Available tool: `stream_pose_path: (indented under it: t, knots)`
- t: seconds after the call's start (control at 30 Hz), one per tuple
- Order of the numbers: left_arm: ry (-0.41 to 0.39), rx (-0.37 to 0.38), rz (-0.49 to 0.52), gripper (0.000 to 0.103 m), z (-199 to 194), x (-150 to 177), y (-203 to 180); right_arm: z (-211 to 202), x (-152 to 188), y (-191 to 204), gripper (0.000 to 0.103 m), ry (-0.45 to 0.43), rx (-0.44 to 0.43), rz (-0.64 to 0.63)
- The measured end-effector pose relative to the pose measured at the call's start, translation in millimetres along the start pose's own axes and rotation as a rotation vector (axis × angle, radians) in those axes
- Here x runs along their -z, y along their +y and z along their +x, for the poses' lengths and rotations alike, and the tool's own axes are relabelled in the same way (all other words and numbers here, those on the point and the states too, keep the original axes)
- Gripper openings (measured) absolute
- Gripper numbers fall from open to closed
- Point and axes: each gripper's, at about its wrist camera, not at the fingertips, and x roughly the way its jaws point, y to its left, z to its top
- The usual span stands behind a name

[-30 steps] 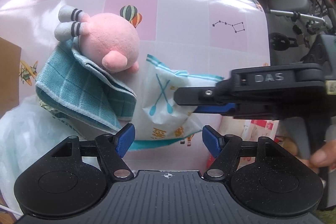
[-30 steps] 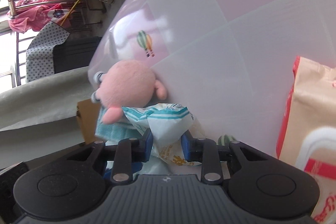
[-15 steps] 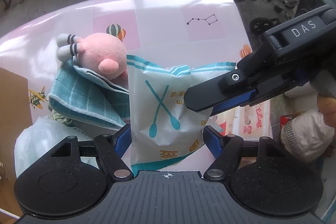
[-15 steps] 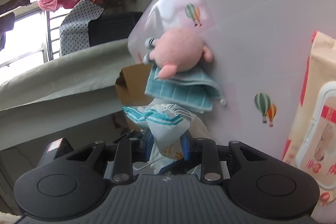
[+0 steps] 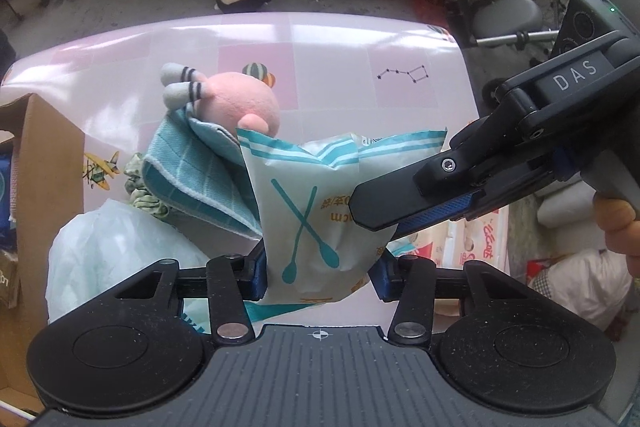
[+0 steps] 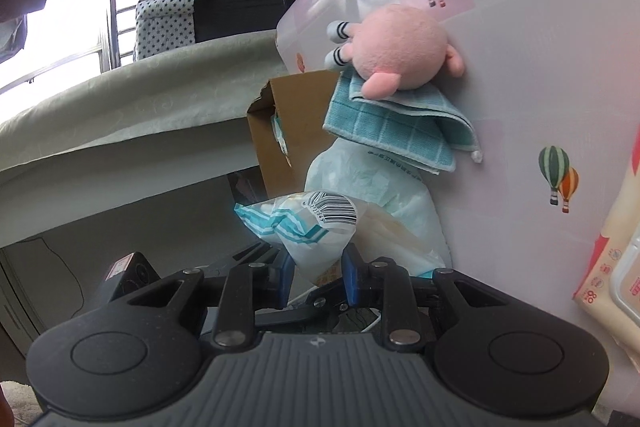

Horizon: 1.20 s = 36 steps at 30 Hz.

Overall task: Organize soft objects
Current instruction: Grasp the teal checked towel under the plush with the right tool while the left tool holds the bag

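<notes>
A white and teal cotton swab bag (image 5: pixel 316 203) hangs in the air above the pink table (image 5: pixel 332 67). My right gripper (image 6: pixel 314 273) is shut on the bag (image 6: pixel 310 223) and enters the left wrist view from the right (image 5: pixel 404 203). My left gripper (image 5: pixel 320 277) is open, its blue pads either side of the bag's lower part. A pink plush toy (image 5: pixel 236 103) lies on a folded teal towel (image 5: pixel 200 183), also in the right wrist view (image 6: pixel 400 51). A pale plastic-wrapped pack (image 5: pixel 116 247) lies beside the towel.
A brown cardboard box (image 5: pixel 48 163) stands at the table's left edge, also in the right wrist view (image 6: pixel 288 131). A wet wipes pack (image 6: pixel 612 251) lies at the right. A green scrunchie (image 5: pixel 140 195) sits by the towel. Shoes and clutter are on the floor beyond.
My right gripper has lifted the swab bag off the table and carried it up between my left gripper's open fingers. Both cameras have risen away from the table.
</notes>
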Motion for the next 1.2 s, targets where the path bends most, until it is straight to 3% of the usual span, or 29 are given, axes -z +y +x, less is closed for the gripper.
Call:
stream_pose_path:
  t: [0.23, 0.27, 0.33, 0.47, 0.57, 0.63, 0.8, 1.0, 1.2]
  knots:
    - [-0.027, -0.026, -0.038, 0.044, -11.0, 10.7, 15.9, 14.2, 1.0, 6.6, 0.005, 0.002, -0.014, -0.001]
    - [-0.030, -0.032, -0.045, 0.043, -12.9, 12.2, 19.5, 16.5, 1.4, 7.7, 0.008, 0.003, -0.023, 0.001]
    - [-0.032, -0.042, -0.061, 0.043, -16.9, 15.5, 27.4, 20.2, 2.3, 10.9, 0.037, -0.002, -0.034, 0.001]
    - [-0.043, -0.045, -0.095, 0.043, -23.0, 22.8, 44.8, 20.0, 4.5, 19.2, 0.043, -0.053, -0.090, -0.017]
    - [-0.048, -0.030, -0.131, 0.043, -25.4, 29.0, 58.9, 11.2, 3.4, 22.4, 0.048, -0.167, -0.067, -0.039]
    - [-0.049, -0.017, -0.153, 0.043, -27.1, 32.9, 68.4, 9.1, 1.5, 22.1, 0.049, -0.241, -0.004, -0.062]
    - [-0.047, 0.000, -0.203, 0.043, -37.3, 40.7, 95.8, 40.5, -1.4, 26.7, 0.057, -0.350, 0.277, -0.207]
    - [-0.032, 0.043, -0.305, 0.043, -44.4, 48.8, 139.2, 110.6, -3.7, 35.2, 0.078, -0.334, 0.559, -0.491]
    - [-0.028, 0.114, -0.381, 0.043, -49.7, 56.6, 166.4, 155.4, -0.7, 42.3, 0.080, -0.263, 0.693, -0.657]
